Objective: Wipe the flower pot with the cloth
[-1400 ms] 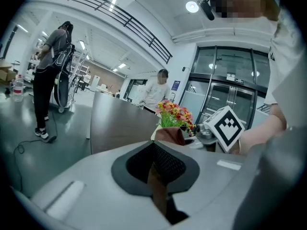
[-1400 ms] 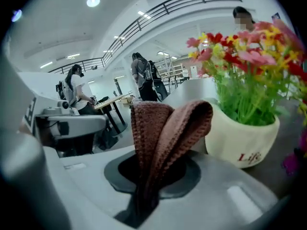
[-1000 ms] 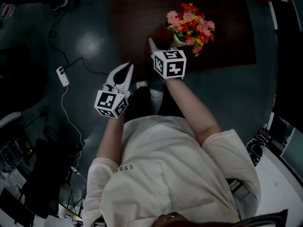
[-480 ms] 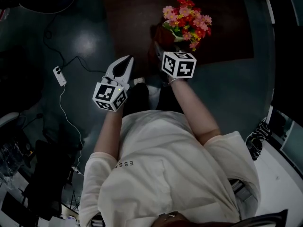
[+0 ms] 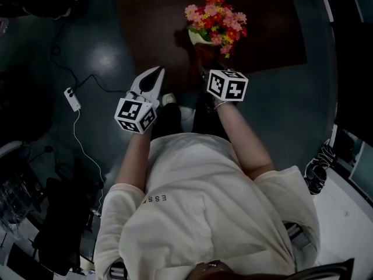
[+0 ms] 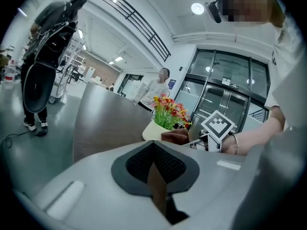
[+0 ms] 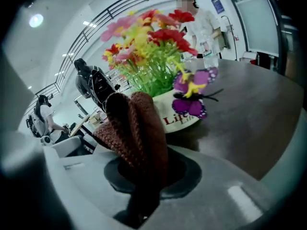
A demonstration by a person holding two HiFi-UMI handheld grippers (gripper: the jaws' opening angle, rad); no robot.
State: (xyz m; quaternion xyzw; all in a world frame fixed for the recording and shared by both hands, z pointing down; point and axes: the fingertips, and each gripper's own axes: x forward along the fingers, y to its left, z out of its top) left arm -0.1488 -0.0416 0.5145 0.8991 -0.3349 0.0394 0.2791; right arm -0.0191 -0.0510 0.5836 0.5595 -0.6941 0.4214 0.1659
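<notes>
Right, the brown table (image 5: 268, 34) carries the cream pot (image 5: 195, 38) of flowers (image 5: 215, 16). My right arm reaches forward, its gripper (image 5: 205, 69) tilted down just short of the pot, jaws clamped on the brown knitted cloth (image 7: 136, 123). The cloth stands folded before the pot's near side; whether it touches, I cannot tell. My left gripper (image 5: 156, 73) hangs nearly level, left of the pot and clear of it, jaws pressed together on nothing.

Our left tongs (image 5: 155, 74) are closed and empty, held apart from the flower pot (image 5: 197, 38). Our right tongs (image 7: 142, 174), forearm outstretched, pinch the cloth (image 7: 136, 123) just beside that pot.
</notes>
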